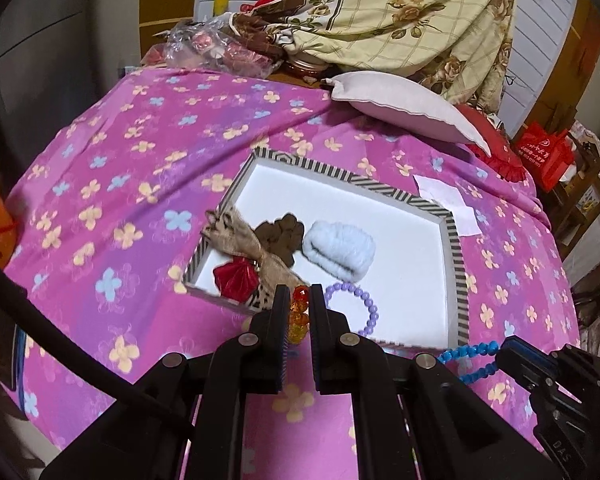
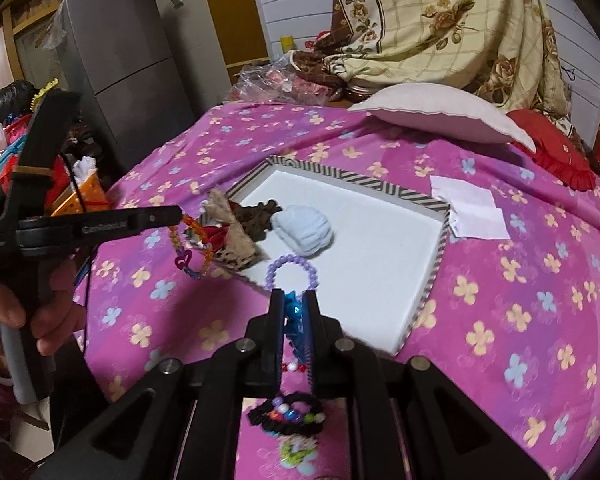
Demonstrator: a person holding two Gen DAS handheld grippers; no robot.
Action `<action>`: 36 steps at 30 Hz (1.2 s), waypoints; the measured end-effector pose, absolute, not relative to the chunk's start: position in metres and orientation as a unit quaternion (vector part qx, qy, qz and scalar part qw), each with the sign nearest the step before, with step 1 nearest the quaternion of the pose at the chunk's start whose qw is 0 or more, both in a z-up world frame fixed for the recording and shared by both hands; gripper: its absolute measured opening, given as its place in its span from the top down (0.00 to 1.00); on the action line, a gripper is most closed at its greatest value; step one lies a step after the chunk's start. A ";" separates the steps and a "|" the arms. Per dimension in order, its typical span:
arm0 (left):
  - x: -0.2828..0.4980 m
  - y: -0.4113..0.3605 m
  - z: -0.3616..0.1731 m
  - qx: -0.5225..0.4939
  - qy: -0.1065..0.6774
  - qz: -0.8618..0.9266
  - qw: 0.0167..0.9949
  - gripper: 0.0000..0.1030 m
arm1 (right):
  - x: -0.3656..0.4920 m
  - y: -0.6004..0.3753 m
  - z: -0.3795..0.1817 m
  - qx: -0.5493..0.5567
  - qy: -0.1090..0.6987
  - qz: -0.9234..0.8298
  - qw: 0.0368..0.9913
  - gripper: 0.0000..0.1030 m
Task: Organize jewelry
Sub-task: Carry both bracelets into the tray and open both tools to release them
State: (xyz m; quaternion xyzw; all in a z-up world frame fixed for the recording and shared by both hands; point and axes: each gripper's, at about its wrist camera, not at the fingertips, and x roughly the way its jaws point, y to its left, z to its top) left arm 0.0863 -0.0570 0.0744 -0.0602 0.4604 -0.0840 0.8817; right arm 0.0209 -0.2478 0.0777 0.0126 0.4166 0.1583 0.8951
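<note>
Orange bracelet (image 1: 298, 316) in left jaws; blue bracelet (image 2: 296, 316) in right.

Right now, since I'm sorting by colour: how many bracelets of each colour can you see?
Orange bracelet, in the left hand-held gripper: 1
Blue bracelet, in the right hand-held gripper: 1
Purple bracelet: 1
Black bracelet: 1
Total: 4

A bed (image 2: 500, 280) is being covered by a pink flowered sheet. A white panelled wall (image 2: 300, 8) and a grey fridge (image 2: 112, 48) are being seen behind it.
</note>
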 end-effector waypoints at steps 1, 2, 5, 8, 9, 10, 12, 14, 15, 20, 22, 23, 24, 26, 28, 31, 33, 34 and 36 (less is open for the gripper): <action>0.091 -0.058 0.075 -0.060 0.463 -0.083 0.881 0.71 | 0.026 -0.248 0.076 0.010 0.419 0.156 0.894 0.91; 0.096 -0.060 0.074 -0.062 0.466 -0.082 0.879 0.71 | 0.029 -0.249 0.074 0.009 0.421 0.155 0.894 0.91; 0.111 -0.063 0.073 -0.063 0.471 -0.077 0.876 0.71 | 0.044 -0.250 0.066 0.006 0.430 0.150 0.890 0.91; 0.125 -0.068 0.073 -0.056 0.470 -0.073 0.878 0.71 | 0.059 -0.251 0.057 0.010 0.437 0.150 0.887 0.91; 0.129 -0.069 0.073 -0.054 0.470 -0.073 0.878 0.71 | 0.063 -0.251 0.054 0.011 0.439 0.150 0.886 0.91; 0.136 -0.071 0.073 -0.050 0.471 -0.072 0.878 0.71 | 0.069 -0.250 0.051 0.012 0.443 0.152 0.884 0.91; 0.148 -0.074 0.073 -0.047 0.470 -0.071 0.879 0.71 | 0.079 -0.248 0.044 0.010 0.448 0.152 0.881 0.91; 0.164 -0.077 0.072 -0.047 0.470 -0.071 0.879 0.71 | 0.088 -0.248 0.036 0.011 0.455 0.153 0.877 0.91; 0.171 -0.079 0.071 -0.049 0.470 -0.071 0.878 0.71 | 0.093 -0.247 0.033 0.011 0.458 0.154 0.875 0.91; 0.213 -0.092 0.058 -0.052 0.479 -0.071 0.873 0.71 | 0.120 -0.248 0.019 0.021 0.467 0.157 0.870 0.91; 0.228 -0.096 0.051 -0.054 0.485 -0.069 0.870 0.71 | 0.128 -0.248 0.015 0.021 0.469 0.157 0.869 0.91; 0.234 -0.097 0.048 -0.057 0.488 -0.069 0.868 0.71 | 0.132 -0.248 0.013 0.020 0.471 0.158 0.868 0.91; 0.240 -0.097 0.045 -0.062 0.490 -0.070 0.867 0.71 | 0.136 -0.248 0.012 0.019 0.471 0.158 0.867 0.91; 0.252 -0.096 0.039 -0.071 0.491 -0.071 0.865 0.71 | 0.145 -0.250 0.009 0.016 0.473 0.153 0.868 0.91; 0.261 -0.093 0.031 -0.067 0.494 -0.061 0.865 0.71 | 0.155 -0.254 0.004 0.014 0.474 0.141 0.869 0.91; 0.271 -0.083 0.015 -0.061 0.502 -0.042 0.862 0.71 | 0.168 -0.262 -0.004 0.023 0.477 0.126 0.870 0.91; 0.276 -0.075 0.003 -0.060 0.507 -0.027 0.860 0.71 | 0.175 -0.266 -0.011 0.028 0.482 0.120 0.868 0.91; 0.277 -0.070 -0.002 -0.062 0.510 -0.023 0.858 0.71 | 0.178 -0.268 -0.016 0.031 0.486 0.116 0.866 0.91; 0.280 -0.065 -0.011 -0.065 0.517 -0.017 0.853 0.71 | 0.182 -0.269 -0.023 0.036 0.492 0.112 0.863 0.91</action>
